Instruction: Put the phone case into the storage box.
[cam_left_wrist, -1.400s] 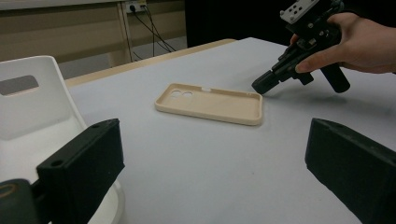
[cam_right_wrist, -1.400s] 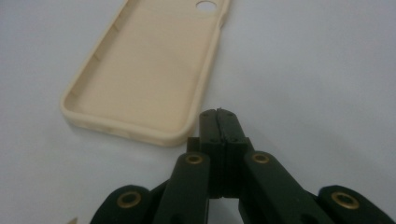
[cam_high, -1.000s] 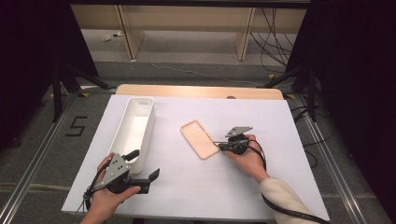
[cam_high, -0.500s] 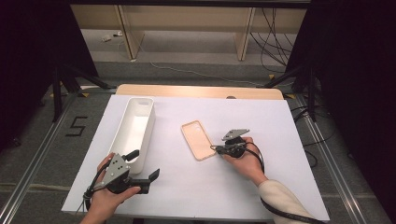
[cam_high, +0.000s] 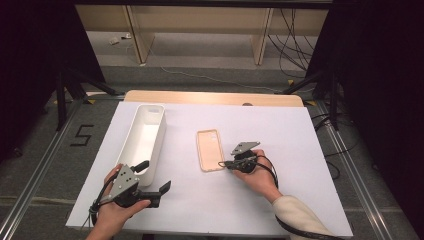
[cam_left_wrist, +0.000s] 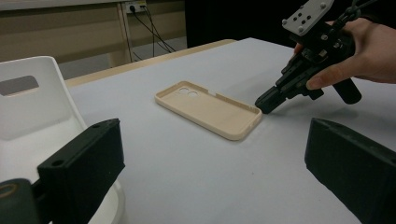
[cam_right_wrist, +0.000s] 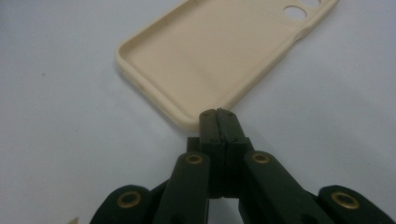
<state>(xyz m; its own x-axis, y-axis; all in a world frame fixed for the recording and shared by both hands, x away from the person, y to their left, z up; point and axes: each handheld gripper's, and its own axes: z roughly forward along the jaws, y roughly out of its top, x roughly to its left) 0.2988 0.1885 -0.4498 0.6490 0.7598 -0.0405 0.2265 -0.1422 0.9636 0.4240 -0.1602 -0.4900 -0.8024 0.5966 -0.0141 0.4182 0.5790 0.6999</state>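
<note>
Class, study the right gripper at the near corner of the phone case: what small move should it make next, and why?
Probably open the right gripper slightly. Its jaws are pressed shut, their tips at the near corner of the beige phone case, so they cannot yet straddle the rim. The case lies flat on the table; the white bin stands to its left.

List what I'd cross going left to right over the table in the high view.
Left gripper near the front edge, overlapping the white bin in span → beige phone case → right gripper, jaws closed at the case's near right corner.
</note>
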